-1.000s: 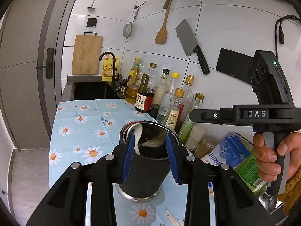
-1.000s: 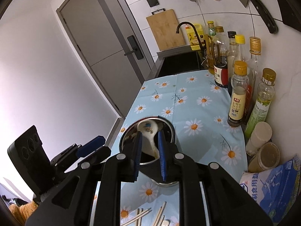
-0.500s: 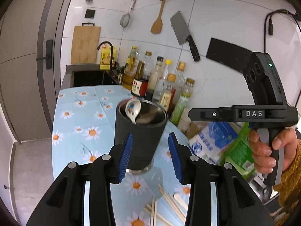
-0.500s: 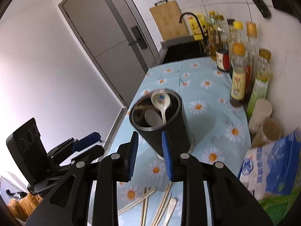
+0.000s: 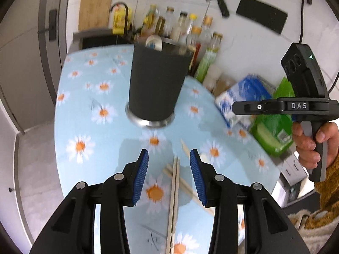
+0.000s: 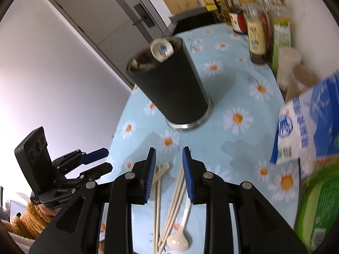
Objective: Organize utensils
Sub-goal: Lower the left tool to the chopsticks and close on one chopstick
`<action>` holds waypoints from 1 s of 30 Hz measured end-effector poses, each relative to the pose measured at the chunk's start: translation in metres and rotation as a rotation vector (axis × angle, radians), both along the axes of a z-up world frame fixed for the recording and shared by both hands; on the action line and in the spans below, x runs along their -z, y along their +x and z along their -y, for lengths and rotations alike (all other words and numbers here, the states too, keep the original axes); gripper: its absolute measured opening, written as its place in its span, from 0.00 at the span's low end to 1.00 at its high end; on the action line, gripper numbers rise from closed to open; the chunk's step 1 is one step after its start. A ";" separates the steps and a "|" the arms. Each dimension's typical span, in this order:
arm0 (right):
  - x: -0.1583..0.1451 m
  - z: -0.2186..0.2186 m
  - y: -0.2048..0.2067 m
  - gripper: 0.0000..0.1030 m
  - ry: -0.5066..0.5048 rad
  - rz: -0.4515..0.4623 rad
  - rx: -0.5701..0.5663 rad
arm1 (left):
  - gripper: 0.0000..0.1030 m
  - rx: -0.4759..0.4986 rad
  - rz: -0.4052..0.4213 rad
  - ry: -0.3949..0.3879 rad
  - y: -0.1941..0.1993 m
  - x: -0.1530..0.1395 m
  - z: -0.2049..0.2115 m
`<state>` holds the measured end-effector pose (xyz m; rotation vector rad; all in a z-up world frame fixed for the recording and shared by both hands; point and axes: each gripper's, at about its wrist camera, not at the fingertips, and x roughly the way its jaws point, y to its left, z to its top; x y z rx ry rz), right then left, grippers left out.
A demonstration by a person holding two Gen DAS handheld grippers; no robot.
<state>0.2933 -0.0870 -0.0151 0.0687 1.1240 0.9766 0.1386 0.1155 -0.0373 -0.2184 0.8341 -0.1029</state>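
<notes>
Blue ribbed pads are framing both views as we are looking down over the bench (image 5: 70, 110) with its daisy-print cover. Our left tongs (image 5: 168, 175) are standing partly open with nothing between the pads, hanging above the chopsticks (image 5: 174, 192) and touching none of them. Our right tongs (image 6: 168, 173) are parted a little less and are also holding nothing, though their jaws have just been opening; they are hovering over the same scatter, and the person's right hand (image 5: 311, 139) is gripping their handle.

Nearest to us, several pale wooden chopsticks are lying loose on the bench, with a white spoon (image 6: 180, 235) beside them. Most of the sticks are running lengthwise away from us toward the holder, roughly parallel, while one or two are crossing at a slant. The spoon is lying along the same line, with its bowl toward us and its handle pointing away.

Just beyond them, the dark utensil holder (image 6: 171, 89) with its metal base is standing upright, apart from the loose pieces. A white ceramic spoon (image 6: 162, 49) is already leaning inside it, bowl up, with what seem to be stick ends beside it, though blur is making those hard to read.

We are judging the job partly done: the loose chopsticks and spoon are waiting to go in. Farther back, sauce bottles (image 6: 257, 36) are lining the wall.
</notes>
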 end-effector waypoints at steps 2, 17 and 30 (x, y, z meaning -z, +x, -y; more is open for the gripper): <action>0.010 0.004 -0.005 0.27 -0.014 -0.020 -0.002 | 0.36 0.019 -0.048 0.005 0.000 0.011 0.001; 0.056 0.015 -0.036 0.27 -0.090 -0.140 -0.038 | 0.25 0.143 -0.321 0.057 0.016 0.066 0.015; 0.062 0.023 -0.038 0.27 -0.095 -0.175 -0.019 | 0.21 0.191 -0.386 0.136 0.027 0.074 0.025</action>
